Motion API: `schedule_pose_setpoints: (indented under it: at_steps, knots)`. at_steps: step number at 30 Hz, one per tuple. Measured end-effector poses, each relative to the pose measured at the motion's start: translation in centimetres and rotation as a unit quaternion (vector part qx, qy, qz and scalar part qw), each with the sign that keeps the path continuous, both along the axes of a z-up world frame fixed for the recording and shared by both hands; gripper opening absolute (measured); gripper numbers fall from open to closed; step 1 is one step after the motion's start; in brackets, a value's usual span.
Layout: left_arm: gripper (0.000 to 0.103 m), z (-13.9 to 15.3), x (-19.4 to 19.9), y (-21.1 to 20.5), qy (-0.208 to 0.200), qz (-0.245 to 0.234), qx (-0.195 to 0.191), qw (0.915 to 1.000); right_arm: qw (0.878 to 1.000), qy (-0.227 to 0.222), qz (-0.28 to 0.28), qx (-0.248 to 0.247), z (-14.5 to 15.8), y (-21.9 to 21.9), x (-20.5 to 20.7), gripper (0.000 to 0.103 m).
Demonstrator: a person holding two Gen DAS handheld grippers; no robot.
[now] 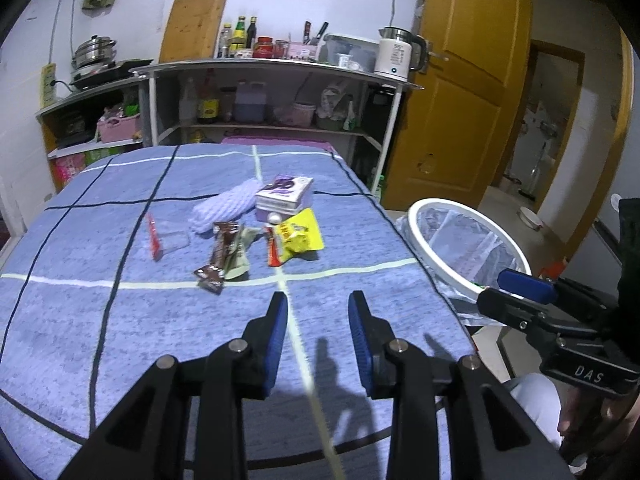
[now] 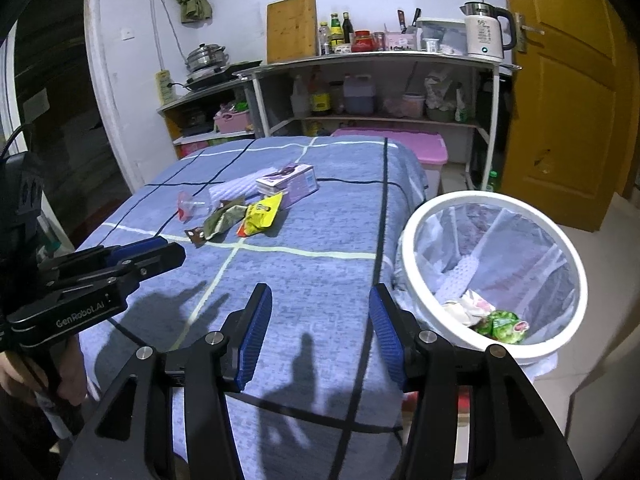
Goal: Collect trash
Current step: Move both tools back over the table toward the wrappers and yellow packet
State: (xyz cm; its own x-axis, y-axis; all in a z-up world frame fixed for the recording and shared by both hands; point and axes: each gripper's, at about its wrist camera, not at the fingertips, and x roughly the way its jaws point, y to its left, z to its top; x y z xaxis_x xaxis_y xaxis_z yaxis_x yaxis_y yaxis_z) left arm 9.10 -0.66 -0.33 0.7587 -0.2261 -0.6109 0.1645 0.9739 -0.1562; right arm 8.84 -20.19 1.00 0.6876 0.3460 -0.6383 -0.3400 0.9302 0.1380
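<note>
Trash lies in a pile mid-table on the blue cloth: a yellow wrapper (image 1: 298, 236) (image 2: 262, 214), a brown wrapper (image 1: 218, 256), a green-grey wrapper (image 2: 224, 220), a red-edged clear wrapper (image 1: 160, 238), a white foam net (image 1: 224, 208) and a purple box (image 1: 285, 196) (image 2: 288, 182). A white bin (image 1: 468, 248) (image 2: 494, 272) with a liner stands right of the table and holds some trash. My left gripper (image 1: 318, 300) is open and empty, short of the pile. My right gripper (image 2: 320, 292) is open and empty over the table's right edge, beside the bin.
Shelves (image 1: 272, 96) with bottles, a kettle (image 1: 396, 54) and a cutting board stand behind the table. A pink-lidded tub (image 2: 416, 148) sits on the floor behind it. A yellow door (image 1: 460, 80) is at the right.
</note>
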Motion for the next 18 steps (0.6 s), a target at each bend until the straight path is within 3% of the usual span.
schedule_pose_setpoints:
  at_steps: [18]
  knots:
    - [0.033, -0.9, 2.7, 5.1, 0.015, 0.060, 0.003, 0.9981, 0.999, 0.038, 0.032, 0.012, -1.1, 3.3, 3.5, 0.056]
